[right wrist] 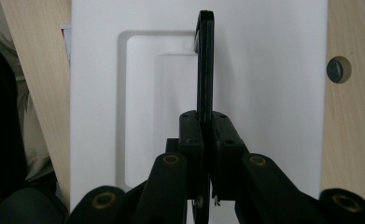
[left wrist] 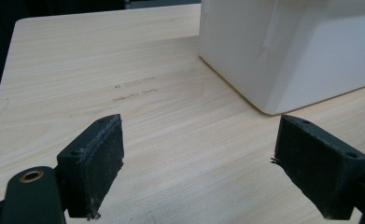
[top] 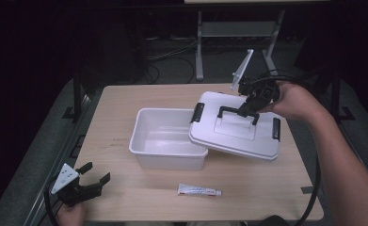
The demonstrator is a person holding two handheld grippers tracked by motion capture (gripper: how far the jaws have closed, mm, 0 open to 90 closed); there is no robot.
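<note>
A white plastic box [top: 165, 139] stands open in the middle of the table. Its white lid [top: 236, 127] with black clips hangs tilted over the box's right rim. My right gripper [top: 247, 107] is shut on the lid's black handle [top: 238, 112] and carries it. In the right gripper view the two pads pinch the thin black handle [right wrist: 205, 60] above the white lid [right wrist: 264, 70]. My left gripper [top: 93, 175] rests open at the table's front left corner, nothing between its pads [left wrist: 96, 158]; the box wall [left wrist: 283, 51] lies ahead of it.
A small white tube [top: 199, 190] lies near the table's front edge, below the box. The wooden table [top: 125, 99] has bare surface left of the box. A stand's metal legs [top: 199, 42] rise behind the table.
</note>
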